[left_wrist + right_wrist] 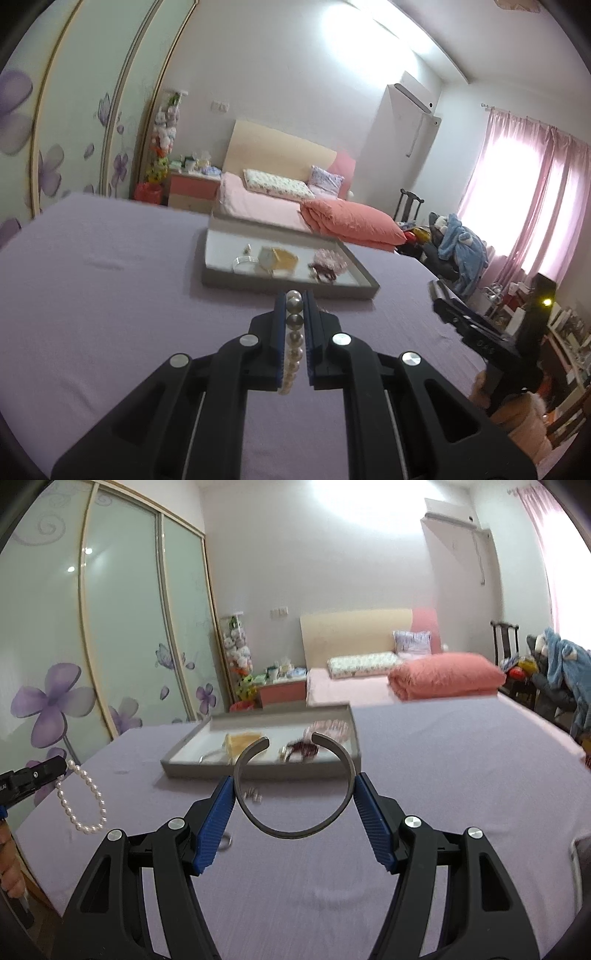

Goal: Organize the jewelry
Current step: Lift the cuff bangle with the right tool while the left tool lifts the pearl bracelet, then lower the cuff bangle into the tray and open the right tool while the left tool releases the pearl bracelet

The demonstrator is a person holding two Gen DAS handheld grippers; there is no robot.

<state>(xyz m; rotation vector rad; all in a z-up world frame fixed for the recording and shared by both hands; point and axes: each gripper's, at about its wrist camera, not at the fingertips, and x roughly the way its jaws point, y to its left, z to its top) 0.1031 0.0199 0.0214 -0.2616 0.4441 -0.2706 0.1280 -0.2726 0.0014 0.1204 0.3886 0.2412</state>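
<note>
My left gripper is shut on a pearl bracelet and holds it above the purple cloth; the bracelet also hangs in the right wrist view at the far left. My right gripper is shut on a dark open bangle, its gap facing the tray. The grey tray lies ahead with a yellow box, a clear ring and dark red and pink jewelry. In the right wrist view the tray is just beyond the bangle.
Small silver pieces and a ring lie on the purple cloth near my right gripper's left finger. The right gripper shows in the left wrist view at the right. A bed, wardrobe and cluttered chair stand behind.
</note>
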